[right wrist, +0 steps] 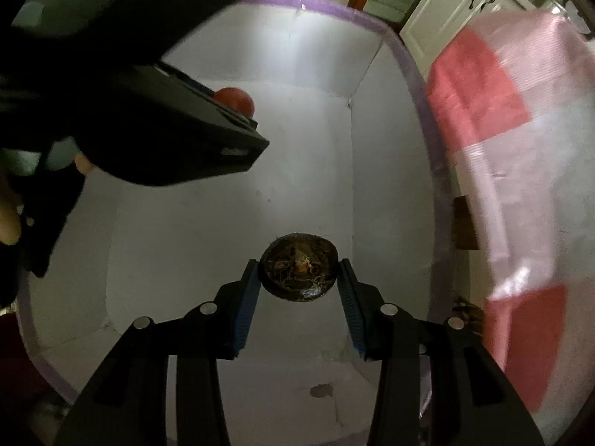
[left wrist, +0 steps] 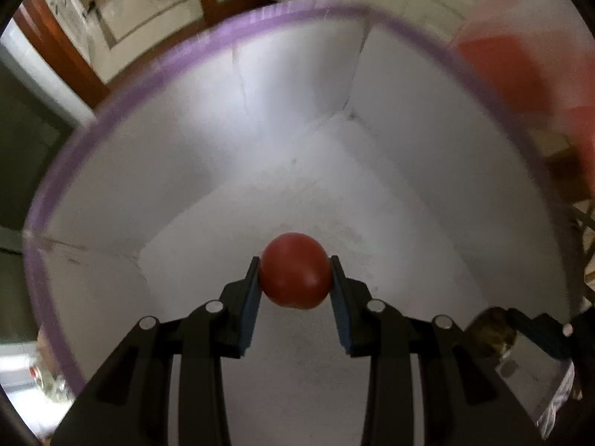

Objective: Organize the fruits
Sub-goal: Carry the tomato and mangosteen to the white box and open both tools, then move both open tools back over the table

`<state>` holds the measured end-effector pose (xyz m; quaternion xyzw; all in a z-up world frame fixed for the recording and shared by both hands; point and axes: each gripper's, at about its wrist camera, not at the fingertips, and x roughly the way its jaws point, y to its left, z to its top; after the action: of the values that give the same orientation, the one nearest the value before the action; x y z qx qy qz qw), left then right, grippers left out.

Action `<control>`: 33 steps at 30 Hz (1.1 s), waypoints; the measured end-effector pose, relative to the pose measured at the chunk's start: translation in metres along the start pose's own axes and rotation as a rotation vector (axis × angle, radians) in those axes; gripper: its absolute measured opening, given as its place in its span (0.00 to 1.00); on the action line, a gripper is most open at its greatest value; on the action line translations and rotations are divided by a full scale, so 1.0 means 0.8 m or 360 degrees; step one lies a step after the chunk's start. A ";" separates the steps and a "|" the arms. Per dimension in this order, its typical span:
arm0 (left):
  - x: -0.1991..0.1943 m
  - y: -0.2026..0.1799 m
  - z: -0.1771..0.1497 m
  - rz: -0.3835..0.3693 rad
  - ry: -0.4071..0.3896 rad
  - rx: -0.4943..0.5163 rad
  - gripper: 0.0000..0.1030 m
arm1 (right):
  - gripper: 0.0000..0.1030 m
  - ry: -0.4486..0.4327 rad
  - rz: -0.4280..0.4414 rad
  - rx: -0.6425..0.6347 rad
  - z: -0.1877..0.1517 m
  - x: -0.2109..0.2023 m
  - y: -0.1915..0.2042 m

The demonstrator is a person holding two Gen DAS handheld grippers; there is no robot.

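Lower centre of left wrist view: left gripper (left wrist: 293,278) pinching red tomato-like fruit (left wrist: 295,271) at its widest girth, above white box (left wrist: 186,141) floor. Likely soft, smooth, bruisable; gentle squeeze. Right gripper (right wrist: 299,271) pinching dark round fibrous fruit (right wrist: 299,273) by flanks; probably firmer, rougher.

Red-and-pink checked cloth (left wrist: 520,74) beyond the box rim (left wrist: 156,70), blurred
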<state>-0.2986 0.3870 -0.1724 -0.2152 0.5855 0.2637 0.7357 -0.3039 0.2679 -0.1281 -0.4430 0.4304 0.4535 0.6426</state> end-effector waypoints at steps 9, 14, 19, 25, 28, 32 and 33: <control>0.025 0.019 -0.005 0.0011 0.0093 -0.0132 0.35 | 0.41 0.0109 0.0037 0.0034 -0.004 0.026 -0.001; 0.016 0.022 -0.004 0.0006 0.0058 -0.0160 0.50 | 0.46 0.0086 0.0042 0.0031 -0.004 0.018 -0.018; -0.003 0.025 -0.002 0.0001 0.0013 -0.0201 0.75 | 0.57 0.0012 0.0044 0.0045 -0.004 -0.005 -0.024; -0.099 0.036 0.009 0.0013 -0.0299 -0.0263 0.76 | 0.58 -0.0212 0.0234 0.0044 -0.019 -0.082 -0.027; -0.194 0.025 0.011 0.0095 -0.0705 -0.0215 0.89 | 0.63 -0.0439 0.0357 0.0034 -0.040 -0.146 -0.035; -0.307 -0.026 -0.001 0.0124 -0.1225 -0.0068 0.99 | 0.71 -0.0823 0.0235 0.0110 -0.089 -0.244 -0.076; -0.334 -0.048 -0.002 0.0079 -0.1328 -0.0001 0.99 | 0.77 -0.0932 0.0158 0.0204 -0.109 -0.273 -0.096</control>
<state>-0.3221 0.3199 0.0884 -0.0759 0.2421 0.3463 0.9032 -0.2905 0.1252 0.0738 -0.2304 0.2757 0.5647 0.7430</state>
